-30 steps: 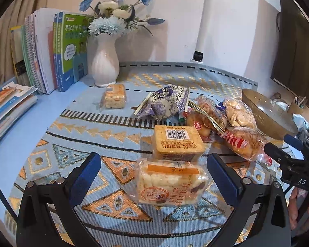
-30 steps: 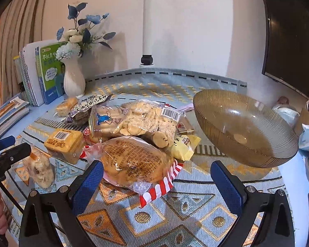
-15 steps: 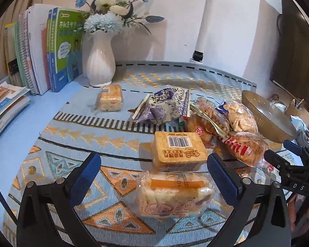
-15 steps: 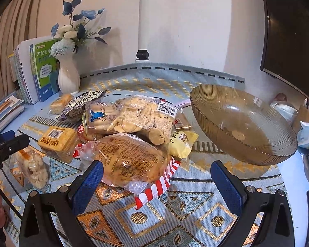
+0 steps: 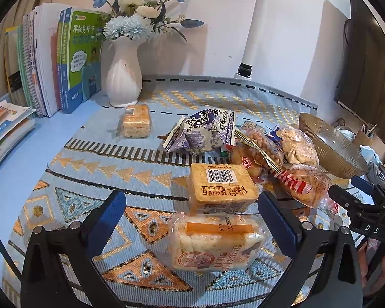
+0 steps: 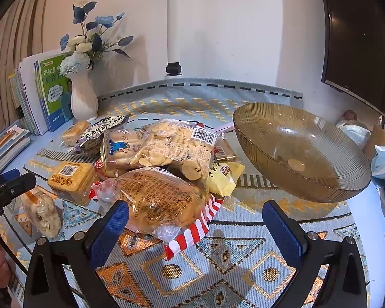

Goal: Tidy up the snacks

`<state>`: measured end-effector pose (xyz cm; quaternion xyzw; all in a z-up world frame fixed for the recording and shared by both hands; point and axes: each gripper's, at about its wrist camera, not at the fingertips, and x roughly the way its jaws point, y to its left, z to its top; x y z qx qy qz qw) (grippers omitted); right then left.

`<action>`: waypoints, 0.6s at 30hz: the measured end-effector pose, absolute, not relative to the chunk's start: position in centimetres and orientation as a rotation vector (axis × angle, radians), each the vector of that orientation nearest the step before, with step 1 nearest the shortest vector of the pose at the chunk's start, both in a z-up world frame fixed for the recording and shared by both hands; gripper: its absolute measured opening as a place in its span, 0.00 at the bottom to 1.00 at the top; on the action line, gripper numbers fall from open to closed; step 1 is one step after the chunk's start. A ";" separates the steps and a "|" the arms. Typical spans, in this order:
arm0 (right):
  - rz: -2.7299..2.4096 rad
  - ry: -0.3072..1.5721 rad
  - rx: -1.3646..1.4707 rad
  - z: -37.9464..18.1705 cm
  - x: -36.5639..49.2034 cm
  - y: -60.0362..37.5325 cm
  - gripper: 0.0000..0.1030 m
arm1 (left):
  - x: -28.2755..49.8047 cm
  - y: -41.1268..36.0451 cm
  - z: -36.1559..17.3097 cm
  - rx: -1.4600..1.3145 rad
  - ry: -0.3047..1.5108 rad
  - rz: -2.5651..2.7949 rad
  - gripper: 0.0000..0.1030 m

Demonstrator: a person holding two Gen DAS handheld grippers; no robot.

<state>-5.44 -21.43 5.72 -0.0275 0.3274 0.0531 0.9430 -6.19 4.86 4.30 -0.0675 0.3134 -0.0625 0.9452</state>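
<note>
**me:** Both my grippers are creeping closer to the snack pile than a second ago. My left gripper (image 5: 192,220) is spread wide around the rice cracker pack (image 5: 215,241), not touching it.

**reply:** And the right?

**me:** My right gripper (image 6: 195,228) is wide open too, its left finger touching the bread bag (image 6: 161,200). Bowl (image 6: 328,192) sits just right of the pile, nothing in it yet.

A ribbed amber glass bowl (image 6: 302,151) sits right of the heaped clear-wrapped snack packets (image 6: 164,151); a white ceramic vase (image 6: 83,97) stands far left.
</note>
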 end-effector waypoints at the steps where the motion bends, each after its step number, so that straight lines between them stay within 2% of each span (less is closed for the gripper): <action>1: 0.108 0.668 -0.056 5.7 -5.5 -21.4 1.00 | -6.2 4.9 4.3 -0.137 0.639 -0.125 0.99; 18: 0.107 0.669 -0.058 5.8 -5.4 -21.5 1.00 | -6.3 4.9 4.3 -0.138 0.638 -0.122 0.99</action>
